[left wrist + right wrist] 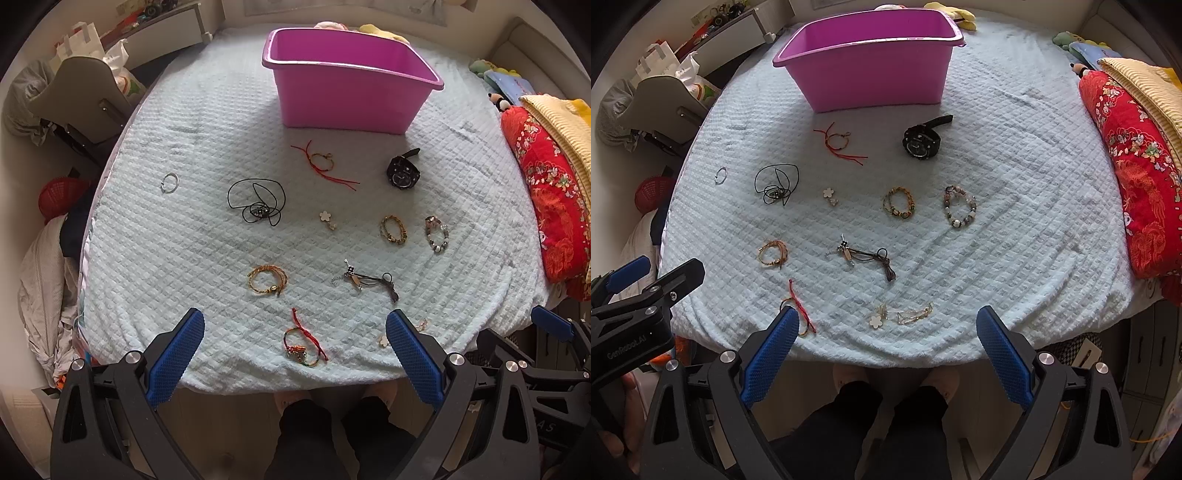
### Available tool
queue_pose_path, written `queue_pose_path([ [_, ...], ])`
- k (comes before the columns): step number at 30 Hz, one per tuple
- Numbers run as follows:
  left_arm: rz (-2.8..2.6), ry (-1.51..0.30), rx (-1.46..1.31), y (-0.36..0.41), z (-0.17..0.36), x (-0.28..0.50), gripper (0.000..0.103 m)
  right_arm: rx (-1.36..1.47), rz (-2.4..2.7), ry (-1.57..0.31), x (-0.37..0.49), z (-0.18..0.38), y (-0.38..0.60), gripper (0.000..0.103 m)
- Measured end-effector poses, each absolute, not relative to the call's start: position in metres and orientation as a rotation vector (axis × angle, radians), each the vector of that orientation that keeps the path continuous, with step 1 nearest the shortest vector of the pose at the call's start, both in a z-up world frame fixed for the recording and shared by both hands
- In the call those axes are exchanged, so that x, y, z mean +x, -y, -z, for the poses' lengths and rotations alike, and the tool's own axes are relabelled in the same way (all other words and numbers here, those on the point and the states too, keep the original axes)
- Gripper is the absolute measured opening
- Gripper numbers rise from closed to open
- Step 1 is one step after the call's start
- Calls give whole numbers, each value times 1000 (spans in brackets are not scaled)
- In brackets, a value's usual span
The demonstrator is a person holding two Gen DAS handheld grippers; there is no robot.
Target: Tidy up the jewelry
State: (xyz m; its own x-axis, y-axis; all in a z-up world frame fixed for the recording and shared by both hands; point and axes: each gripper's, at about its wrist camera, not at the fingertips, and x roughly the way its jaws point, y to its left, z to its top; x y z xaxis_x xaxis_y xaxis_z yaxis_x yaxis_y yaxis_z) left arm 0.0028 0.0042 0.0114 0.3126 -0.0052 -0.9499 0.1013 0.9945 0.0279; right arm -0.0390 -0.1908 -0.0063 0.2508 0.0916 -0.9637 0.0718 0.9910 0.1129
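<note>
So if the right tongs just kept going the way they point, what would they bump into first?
Probably the pale flower chain lying on the blue blanket. It sits between the open right tongs, just ahead of them, though depth is hard to judge.

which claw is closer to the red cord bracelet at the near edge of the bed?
Left. The red cord bracelet lies right between the left claw's open fingers. The right claw sits off to its right, the bracelet just outside its left finger.
</note>
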Motion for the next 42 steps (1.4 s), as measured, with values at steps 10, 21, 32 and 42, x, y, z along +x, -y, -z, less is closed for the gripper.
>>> queue_pose_path([
  [10, 70, -1248, 88, -2, -13, 3, 97, 144, -9, -1317, -37, 5, 193, 92],
  [21, 72, -1247, 90, -2, -14, 5, 97, 138, -3, -1310, -38, 1, 195, 92],
  [32, 73, -1246, 91, 0, -15, 5, 97, 137, -3, -1311, -38, 2, 195, 92],
  [42, 78, -1241, 96, 2, -13, 1, 97, 130, -1, -1308, -39, 2, 194, 92],
])
